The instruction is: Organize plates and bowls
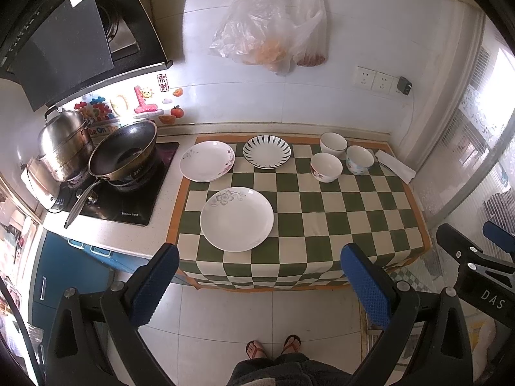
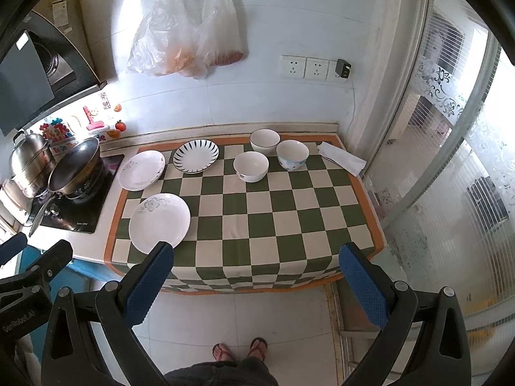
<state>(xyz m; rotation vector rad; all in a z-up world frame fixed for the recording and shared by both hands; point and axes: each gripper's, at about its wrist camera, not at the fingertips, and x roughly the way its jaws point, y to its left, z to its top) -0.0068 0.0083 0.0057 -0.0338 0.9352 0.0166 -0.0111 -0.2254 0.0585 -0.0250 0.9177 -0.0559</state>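
Three plates lie on the checkered cloth (image 1: 322, 212): a near white plate with a grey flower (image 1: 237, 218) (image 2: 159, 222), a far-left white plate with pink flowers (image 1: 207, 160) (image 2: 142, 170), and a black-striped plate (image 1: 266, 152) (image 2: 195, 156). Three bowls stand at the far right: a plain white bowl (image 1: 333, 144) (image 2: 265, 141), a flowered bowl (image 1: 325, 167) (image 2: 250, 166) and a blue-patterned bowl (image 1: 359, 159) (image 2: 292, 154). My left gripper (image 1: 259, 284) and right gripper (image 2: 256, 284) are open and empty, held above the floor in front of the counter.
A wok (image 1: 124, 152) and a steel pot (image 1: 64, 143) sit on the stove at left. A folded white cloth (image 1: 395, 165) lies at the far right corner. Plastic bags (image 1: 270, 22) hang on the wall. A glass door (image 2: 450, 160) stands right.
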